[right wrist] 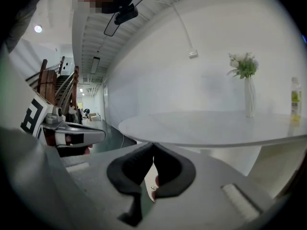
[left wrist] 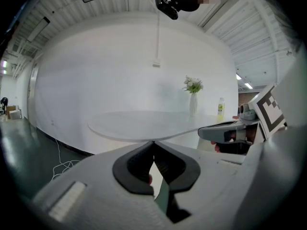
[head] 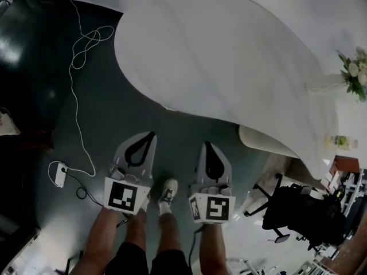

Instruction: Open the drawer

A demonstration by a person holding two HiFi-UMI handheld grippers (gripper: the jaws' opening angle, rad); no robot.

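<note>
Grippers held side by side over the dark floor (head: 114,113), short of the near edge of a round white bench (head: 229,67) and pointed toward it. The left gripper (left wrist: 153,143) is clenched, its dark pads pressed together at the tips with nothing between them; the right gripper (right wrist: 153,144) is clenched likewise and is equally empty. The bench is touched by neither gripper. Toward the bench's far right edge, a slim vase of white flowers (head: 352,73) and a bottle with a yellow-green label (head: 341,142) are set apart from each other. A white cable (head: 80,50) is looped on the floor off the bench's left edge and is run to a power strip (head: 59,173). A black wheeled chair (head: 298,211) is placed on the floor near the bench's right edge. A shoe (head: 167,193) is seen between the two grippers. The drawer cannot be made out in any view.
</note>
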